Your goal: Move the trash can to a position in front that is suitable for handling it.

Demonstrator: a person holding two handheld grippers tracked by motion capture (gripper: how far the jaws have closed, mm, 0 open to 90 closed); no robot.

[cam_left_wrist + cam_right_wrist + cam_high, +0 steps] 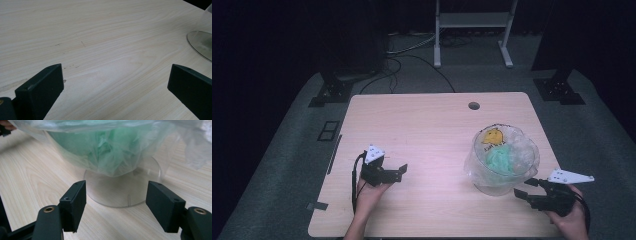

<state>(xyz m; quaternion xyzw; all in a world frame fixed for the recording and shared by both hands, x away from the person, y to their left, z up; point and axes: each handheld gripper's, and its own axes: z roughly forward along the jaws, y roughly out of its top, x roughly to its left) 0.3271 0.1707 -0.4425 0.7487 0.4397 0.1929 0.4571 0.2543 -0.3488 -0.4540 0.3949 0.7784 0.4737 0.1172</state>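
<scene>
A clear round container [502,159] stands on the right of the wooden table [427,130], lined with a clear plastic bag holding green [498,161] and yellow [492,136] crumpled material. In the right gripper view its clear base [122,187] and the green-filled bag [110,147] sit just ahead of the jaws. My right gripper [523,189] is open, low at the container's near right side, nothing between its fingers. My left gripper [401,171] rests open on the left of the table, pointing right; the left gripper view shows bare wood and the container's base [201,45] far right.
A round cable hole [473,106] sits near the table's far edge. Beyond the table stand a white frame's legs [472,30], cables on the grey floor and black stand bases [330,92] at both sides. Bare wood lies between the two grippers.
</scene>
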